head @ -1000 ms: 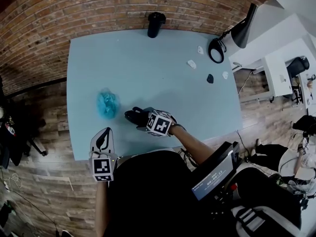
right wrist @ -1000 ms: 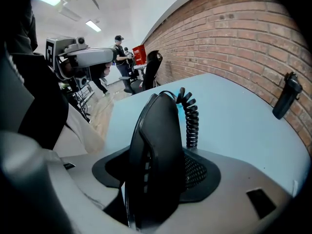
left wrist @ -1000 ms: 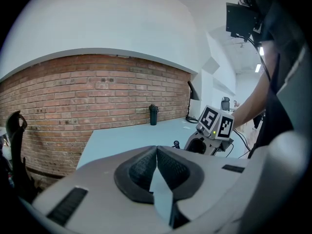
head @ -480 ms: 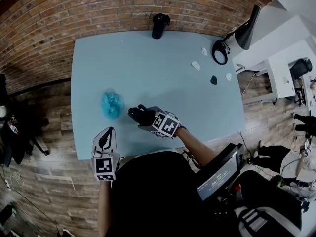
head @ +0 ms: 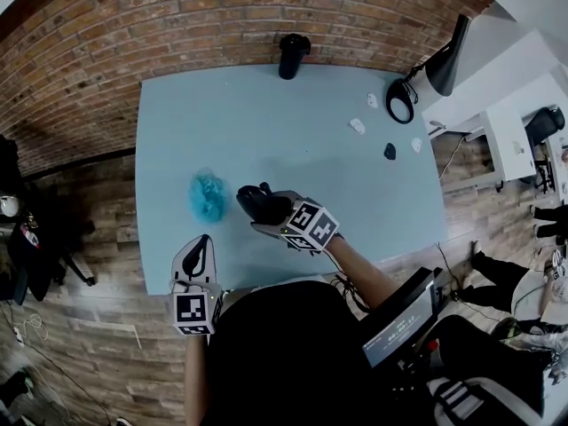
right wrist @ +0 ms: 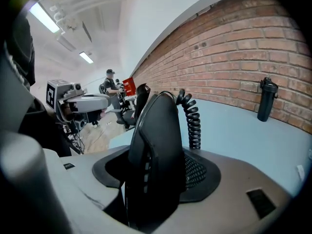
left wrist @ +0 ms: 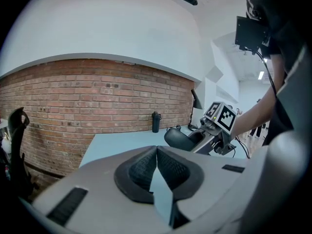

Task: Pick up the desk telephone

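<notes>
While I hold my right gripper (head: 272, 213) over the blue table (head: 355, 185), its two jaws are squeezed tight on the black telephone (right wrist: 157, 140). The telephone stands up tall between the jaws. Its curly cord (right wrist: 191, 121) runs down behind it. The telephone is over the near middle of the table, just beside a fluffy blue thing (head: 209, 195). My left gripper (head: 197, 250) is by the near edge of the table, and its jaws are pressed together at the tips. A black bottle (head: 291, 56) stands at the far edge by the brick wall (head: 222, 16). A black lamp (head: 445, 56) is at the far right corner.
</notes>
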The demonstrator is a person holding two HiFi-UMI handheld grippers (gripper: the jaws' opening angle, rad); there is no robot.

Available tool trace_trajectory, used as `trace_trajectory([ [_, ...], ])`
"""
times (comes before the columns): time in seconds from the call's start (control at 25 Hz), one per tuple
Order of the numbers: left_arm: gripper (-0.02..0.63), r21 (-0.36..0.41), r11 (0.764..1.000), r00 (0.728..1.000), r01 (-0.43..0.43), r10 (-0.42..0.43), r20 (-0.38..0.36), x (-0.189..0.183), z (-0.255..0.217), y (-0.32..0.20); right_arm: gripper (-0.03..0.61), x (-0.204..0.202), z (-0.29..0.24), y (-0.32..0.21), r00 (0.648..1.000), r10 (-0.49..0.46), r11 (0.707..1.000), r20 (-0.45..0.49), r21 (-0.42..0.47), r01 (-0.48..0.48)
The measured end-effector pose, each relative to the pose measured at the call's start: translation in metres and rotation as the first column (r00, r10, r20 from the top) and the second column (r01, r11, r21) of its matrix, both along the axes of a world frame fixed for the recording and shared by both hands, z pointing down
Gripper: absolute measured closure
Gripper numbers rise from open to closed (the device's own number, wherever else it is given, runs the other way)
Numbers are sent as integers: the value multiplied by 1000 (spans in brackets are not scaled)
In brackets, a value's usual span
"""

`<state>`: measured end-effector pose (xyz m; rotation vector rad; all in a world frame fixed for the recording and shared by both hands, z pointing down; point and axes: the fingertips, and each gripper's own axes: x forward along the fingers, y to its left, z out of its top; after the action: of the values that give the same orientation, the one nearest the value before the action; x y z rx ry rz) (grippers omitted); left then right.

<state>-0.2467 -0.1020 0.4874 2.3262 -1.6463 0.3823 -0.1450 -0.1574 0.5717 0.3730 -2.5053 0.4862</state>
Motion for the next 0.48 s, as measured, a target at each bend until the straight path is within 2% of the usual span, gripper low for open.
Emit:
trace_trajectory([
  [0.28,589,8,1000,1000,-11,11,3,-3,-5,-3,282,-4,-26,-11,998,41,998,50,42,-43],
  [0.48,589,23,1000,1000,-22,22,11,-7,-12,-1,282,-7,-52,-16,985,106,989,138,87,-119],
])
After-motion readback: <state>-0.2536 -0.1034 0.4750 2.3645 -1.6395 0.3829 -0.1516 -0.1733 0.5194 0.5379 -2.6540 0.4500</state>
